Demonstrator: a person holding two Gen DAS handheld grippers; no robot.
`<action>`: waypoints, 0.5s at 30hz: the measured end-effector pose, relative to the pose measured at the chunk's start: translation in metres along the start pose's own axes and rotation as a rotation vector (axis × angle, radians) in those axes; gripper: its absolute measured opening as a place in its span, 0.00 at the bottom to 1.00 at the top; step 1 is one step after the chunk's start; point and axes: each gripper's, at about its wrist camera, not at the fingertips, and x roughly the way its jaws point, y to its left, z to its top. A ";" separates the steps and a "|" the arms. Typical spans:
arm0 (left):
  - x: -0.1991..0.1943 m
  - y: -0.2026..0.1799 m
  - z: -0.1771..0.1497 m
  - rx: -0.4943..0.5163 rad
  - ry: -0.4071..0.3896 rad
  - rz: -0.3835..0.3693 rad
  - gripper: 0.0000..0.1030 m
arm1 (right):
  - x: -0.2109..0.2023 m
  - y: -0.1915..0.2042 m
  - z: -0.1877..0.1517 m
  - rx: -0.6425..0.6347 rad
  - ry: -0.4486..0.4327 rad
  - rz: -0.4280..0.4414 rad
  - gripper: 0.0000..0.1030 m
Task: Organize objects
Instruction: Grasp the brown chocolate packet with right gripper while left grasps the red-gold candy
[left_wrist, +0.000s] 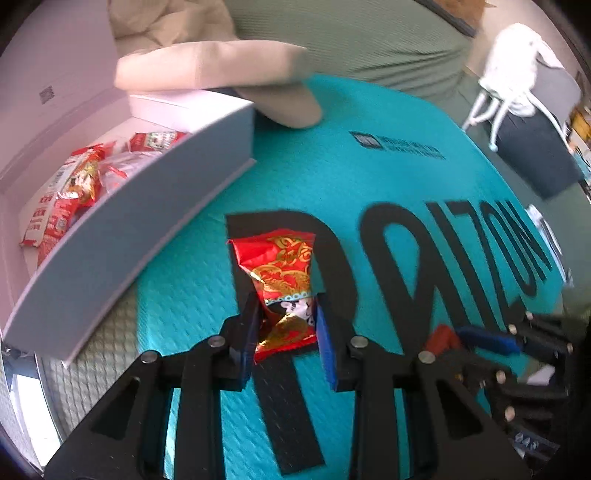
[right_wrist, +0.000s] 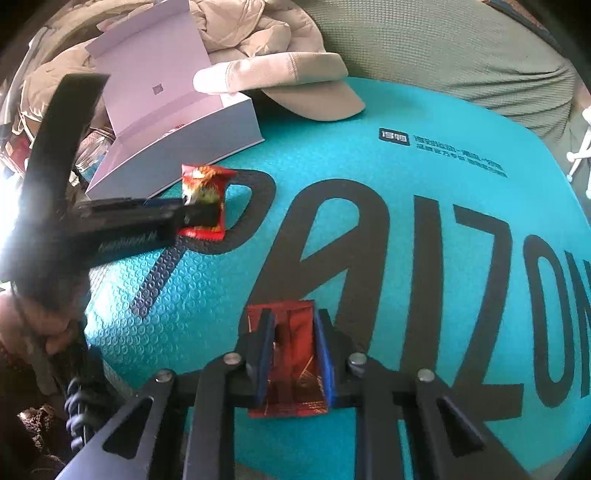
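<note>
**Left wrist view: both tools clamped on foil snack packets, box waiting at the mat's far left corner**

Left wrist view: left tool (left_wrist: 286, 332) clamped on the lower half of a red-and-gold snack packet (left_wrist: 284, 280), blue pads (left_wrist: 325, 332) pinching the crinkled foil inward. Packet resting on the teal mat (left_wrist: 369, 184), just beside the near wall of the open white box (left_wrist: 122, 236). More red packets (left_wrist: 62, 199) already inside that box.

Right wrist view: right tool (right_wrist: 293, 350) likewise closed on a second red packet (right_wrist: 291, 354), nearer the mat's front edge and well apart from the box.

Handling, as a judgement: light, soft and crushable; slick foil likely to slide out of a shallow pinch. Best taken across the puffed middle, not by the flat sealed ends, with gentle pressure so the contents stay whole. Probably little risk from a short drop.

Surface: embossed foam mat with large black lettering, grippy-looking, laid over a bed or cushion rather than a hard bench. Beige cap (right_wrist: 295, 85) at the far edge, touching the box's far corner; rumpled beige jacket (right_wrist: 255, 26) behind it. White chair (left_wrist: 517, 74) off to the far right; room otherwise blurred.
</note>
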 end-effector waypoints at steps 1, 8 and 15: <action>-0.001 -0.001 -0.003 0.001 0.003 -0.004 0.27 | -0.001 -0.001 -0.001 0.000 0.000 -0.001 0.21; -0.017 -0.006 -0.028 0.006 0.032 -0.035 0.27 | -0.008 -0.005 -0.007 0.023 -0.012 -0.010 0.53; -0.023 -0.015 -0.040 0.043 0.006 -0.012 0.27 | -0.004 0.006 -0.016 -0.045 0.000 -0.066 0.54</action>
